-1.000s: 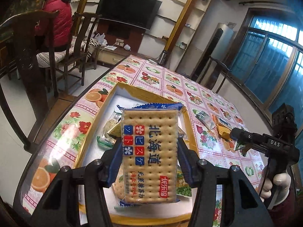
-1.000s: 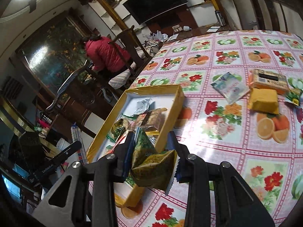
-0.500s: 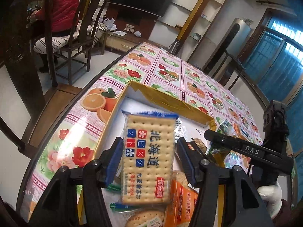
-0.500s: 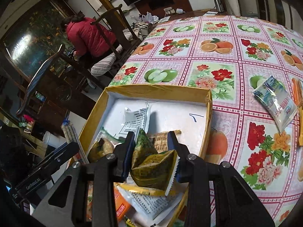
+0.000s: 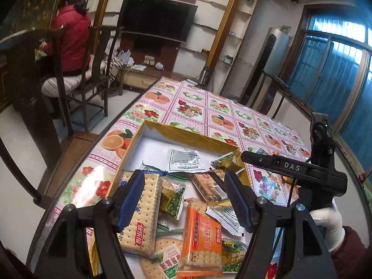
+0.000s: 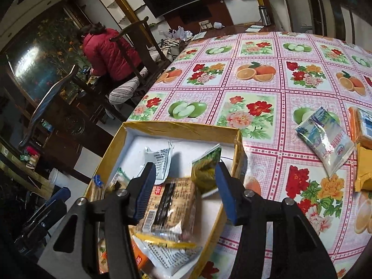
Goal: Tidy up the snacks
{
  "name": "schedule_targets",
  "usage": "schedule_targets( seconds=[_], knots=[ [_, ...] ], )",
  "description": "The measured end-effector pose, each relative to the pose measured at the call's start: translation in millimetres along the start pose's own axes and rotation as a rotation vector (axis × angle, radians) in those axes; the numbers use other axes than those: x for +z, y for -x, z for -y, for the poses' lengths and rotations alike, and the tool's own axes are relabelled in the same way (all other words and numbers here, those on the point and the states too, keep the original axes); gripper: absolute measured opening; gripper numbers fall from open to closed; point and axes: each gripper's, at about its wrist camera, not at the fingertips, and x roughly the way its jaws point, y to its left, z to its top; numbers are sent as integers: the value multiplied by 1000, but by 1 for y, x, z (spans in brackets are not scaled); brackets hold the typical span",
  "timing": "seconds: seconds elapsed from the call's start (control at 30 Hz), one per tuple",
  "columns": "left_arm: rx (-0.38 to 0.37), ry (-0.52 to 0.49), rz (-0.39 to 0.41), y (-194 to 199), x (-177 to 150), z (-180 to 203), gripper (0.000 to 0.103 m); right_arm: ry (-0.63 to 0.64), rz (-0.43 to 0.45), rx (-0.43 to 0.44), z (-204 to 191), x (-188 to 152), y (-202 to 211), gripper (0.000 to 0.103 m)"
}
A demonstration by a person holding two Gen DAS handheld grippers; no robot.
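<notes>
A yellow cardboard box point(image 5: 190, 133) with a white floor sits on the floral table and holds several snack packs. My left gripper point(image 5: 183, 200) is open above it. The beige cracker pack point(image 5: 141, 214) lies in the box against the left finger. An orange cracker pack point(image 5: 201, 237) lies under the gripper. My right gripper point(image 6: 183, 189) is open over the box's point(image 6: 181, 129) right side. The green-yellow sachet point(image 6: 205, 166) sits loose between its fingers, leaning at the box's right wall. A brown snack pack point(image 6: 169, 207) lies below it.
On the tablecloth to the right of the box lie a white-blue sachet point(image 6: 325, 141), an orange pack point(image 6: 360, 125) and a yellow pack point(image 6: 365, 172). Wooden chairs point(image 5: 93, 69) and a seated person in red point(image 5: 72, 41) are to the left of the table.
Both grippers have opened. The left one let the beige cracker pack go into the box; the right one let go of the green-yellow sachet over the box's right side.
</notes>
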Motion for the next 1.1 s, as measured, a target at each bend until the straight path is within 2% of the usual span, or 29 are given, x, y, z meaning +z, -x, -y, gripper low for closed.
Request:
schedule_targets(
  seconds=[0.07, 0.2, 0.23, 0.37, 0.5, 0.6, 0.77, 0.93, 1.1],
  knots=[
    [33, -31, 57, 22, -9, 14, 82, 23, 25, 2, 0, -10, 20, 55],
    [147, -46, 136, 56, -28, 40, 88, 82, 82, -19, -3, -39, 62, 58],
    [149, -42, 149, 62, -35, 44, 88, 111, 105, -40, -6, -48, 74, 59],
    [163, 9, 140, 77, -61, 55, 88, 226, 256, -169, -20, -99, 126, 86],
    [225, 14, 116, 85, -82, 64, 88, 227, 412, -212, -17, -150, 168, 94],
    [284, -40, 132, 94, -94, 79, 88, 154, 402, -173, -6, -171, 184, 94],
    [345, -163, 136, 103, -104, 106, 88, 65, 391, -182, 6, -194, 191, 94],
    [333, -218, 108, 106, -111, 118, 88, 113, 329, -207, -11, -207, 185, 94],
    [316, -181, 61, 102, -114, 110, 88, 119, 302, -224, -18, -215, 182, 94]
  ],
)
